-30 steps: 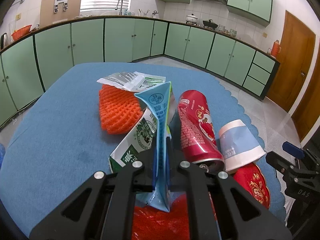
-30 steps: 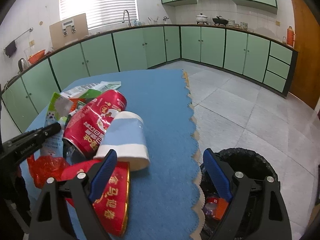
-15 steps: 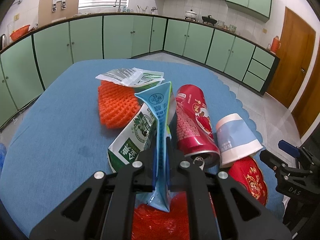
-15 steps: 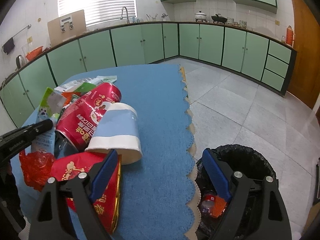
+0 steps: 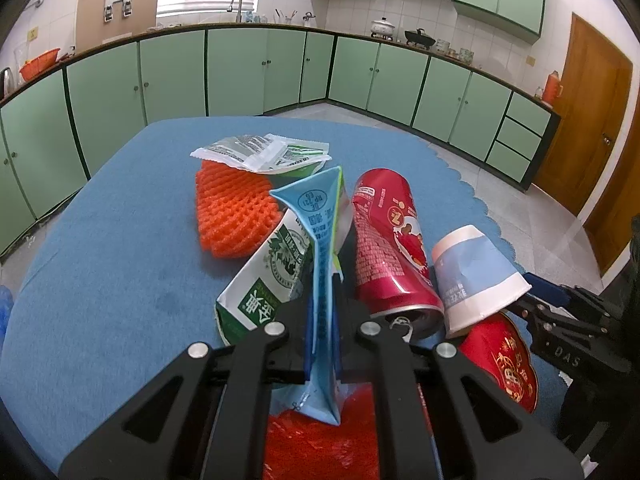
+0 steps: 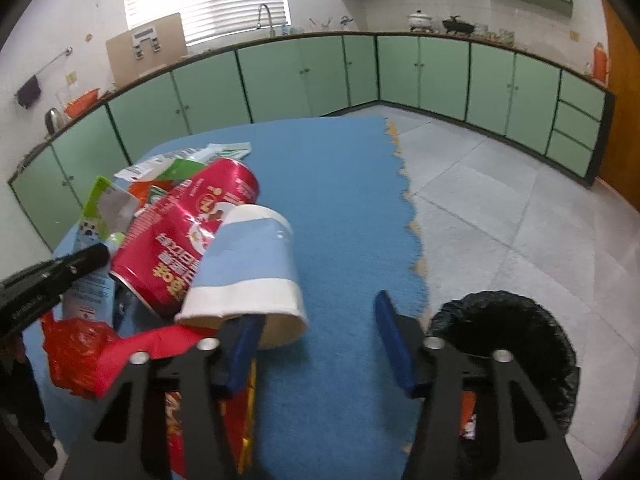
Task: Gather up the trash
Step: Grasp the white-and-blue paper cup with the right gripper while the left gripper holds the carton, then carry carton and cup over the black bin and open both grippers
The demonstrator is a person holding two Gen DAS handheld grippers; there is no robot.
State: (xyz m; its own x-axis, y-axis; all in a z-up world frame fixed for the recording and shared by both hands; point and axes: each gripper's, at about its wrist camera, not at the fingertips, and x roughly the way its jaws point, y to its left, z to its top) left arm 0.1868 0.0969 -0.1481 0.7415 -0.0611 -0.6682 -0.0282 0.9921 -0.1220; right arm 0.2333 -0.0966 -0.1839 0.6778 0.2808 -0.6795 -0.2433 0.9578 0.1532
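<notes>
My left gripper (image 5: 322, 332) is shut on the blue edge of a flattened green-and-white milk carton (image 5: 276, 276), which stands tilted over the pile. To its right lie a red can (image 5: 384, 248) and a blue-and-white paper cup (image 5: 476, 276) on its side. The right gripper (image 6: 320, 344) is closing at the mouth of the paper cup (image 6: 252, 264). Its left finger (image 6: 244, 348) sits at the rim opening. The right one stays clear of the cup, so only the rim's right side is between the jaws.
A blue tablecloth (image 6: 340, 200) covers the table. An orange foam net (image 5: 232, 216), wrappers (image 5: 260, 152), a red plastic bag (image 6: 76, 352) and a red gold-trimmed packet (image 5: 500, 360) lie in the pile. A black-lined bin (image 6: 504, 320) stands on the floor right of the table edge.
The right gripper has moved forward and down to the cup and its jaws have narrowed, the left finger now at the cup's mouth. The left gripper still holds the carton in place.
</notes>
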